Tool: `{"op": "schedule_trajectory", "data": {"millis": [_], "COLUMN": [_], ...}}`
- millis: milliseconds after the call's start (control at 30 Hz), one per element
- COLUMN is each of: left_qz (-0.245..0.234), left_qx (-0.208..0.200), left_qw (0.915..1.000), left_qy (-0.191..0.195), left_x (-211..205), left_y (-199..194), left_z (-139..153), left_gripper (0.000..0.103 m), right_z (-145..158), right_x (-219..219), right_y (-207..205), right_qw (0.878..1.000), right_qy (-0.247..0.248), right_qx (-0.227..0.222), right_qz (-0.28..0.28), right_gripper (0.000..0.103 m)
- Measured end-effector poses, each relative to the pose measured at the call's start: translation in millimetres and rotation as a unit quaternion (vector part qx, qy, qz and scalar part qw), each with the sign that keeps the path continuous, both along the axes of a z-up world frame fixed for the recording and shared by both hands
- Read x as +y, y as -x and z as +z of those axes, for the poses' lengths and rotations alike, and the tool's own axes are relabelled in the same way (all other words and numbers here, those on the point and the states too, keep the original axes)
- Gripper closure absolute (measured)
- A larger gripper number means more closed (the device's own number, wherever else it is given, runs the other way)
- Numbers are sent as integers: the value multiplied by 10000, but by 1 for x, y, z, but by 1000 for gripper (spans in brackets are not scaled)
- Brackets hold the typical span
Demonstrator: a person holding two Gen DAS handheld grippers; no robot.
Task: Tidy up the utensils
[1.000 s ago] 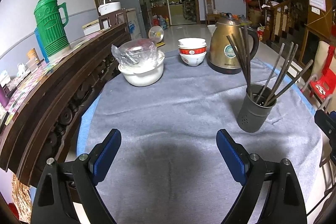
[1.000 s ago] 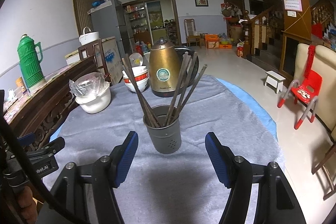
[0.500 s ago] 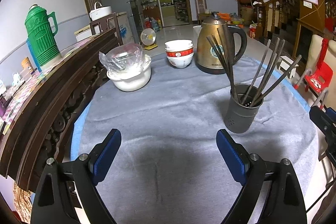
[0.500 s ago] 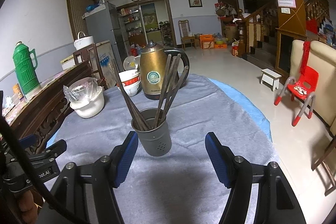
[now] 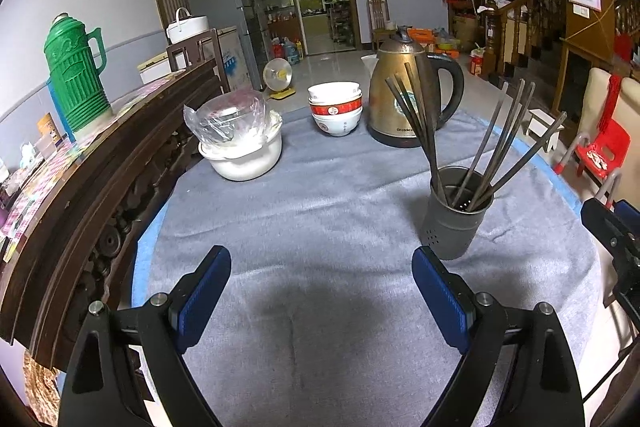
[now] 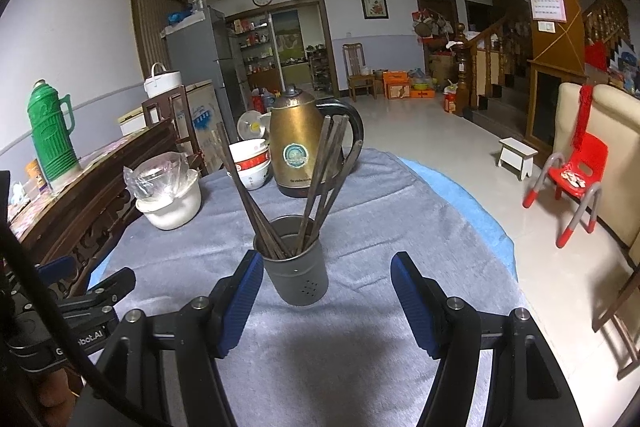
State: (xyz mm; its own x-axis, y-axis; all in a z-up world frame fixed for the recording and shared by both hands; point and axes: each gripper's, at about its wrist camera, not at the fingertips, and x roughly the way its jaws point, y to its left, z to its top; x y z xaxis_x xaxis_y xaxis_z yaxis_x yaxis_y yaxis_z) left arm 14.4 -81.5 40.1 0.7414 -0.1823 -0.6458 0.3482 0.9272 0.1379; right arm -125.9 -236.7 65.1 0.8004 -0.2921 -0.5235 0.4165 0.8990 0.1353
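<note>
A dark grey metal holder [image 5: 456, 213] stands upright on the grey cloth with several dark chopsticks [image 5: 488, 143] fanned out in it. It also shows in the right wrist view [image 6: 297, 263], just ahead of my right gripper [image 6: 326, 299], nearer its left pad. That gripper is open and empty. My left gripper [image 5: 322, 293] is open and empty over bare cloth, left of the holder. The chopsticks [image 6: 316, 179] lean both ways.
A gold kettle [image 5: 404, 91], stacked bowls [image 5: 336, 109] and a white pot with a plastic-wrapped bowl [image 5: 240, 147] stand at the table's far side. A dark wooden bench back [image 5: 80, 183] with a green thermos [image 5: 76, 75] runs along the left. A red chair [image 6: 576, 175] stands right.
Both grippers have drawn back and risen a little; the holder now sits nearer the right gripper's left pad. Both stay open. Nothing on the table has moved.
</note>
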Motion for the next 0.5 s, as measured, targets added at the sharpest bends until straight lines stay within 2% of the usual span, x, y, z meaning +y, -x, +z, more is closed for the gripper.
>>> {"op": "schedule_trajectory", "data": {"millis": [500], "left_qz": [117], "left_qx": [11], "left_qw": [9996], "left_qy": [241], "left_x": [23], "left_y": [-13], "left_z": [2], "left_gripper": [11], "right_z": [3], "right_x": [24], "right_y": [-18], "right_qw": [9997], "right_qy": [199], "right_qx": [69], "right_qz": [153], "right_gripper": [33]}}
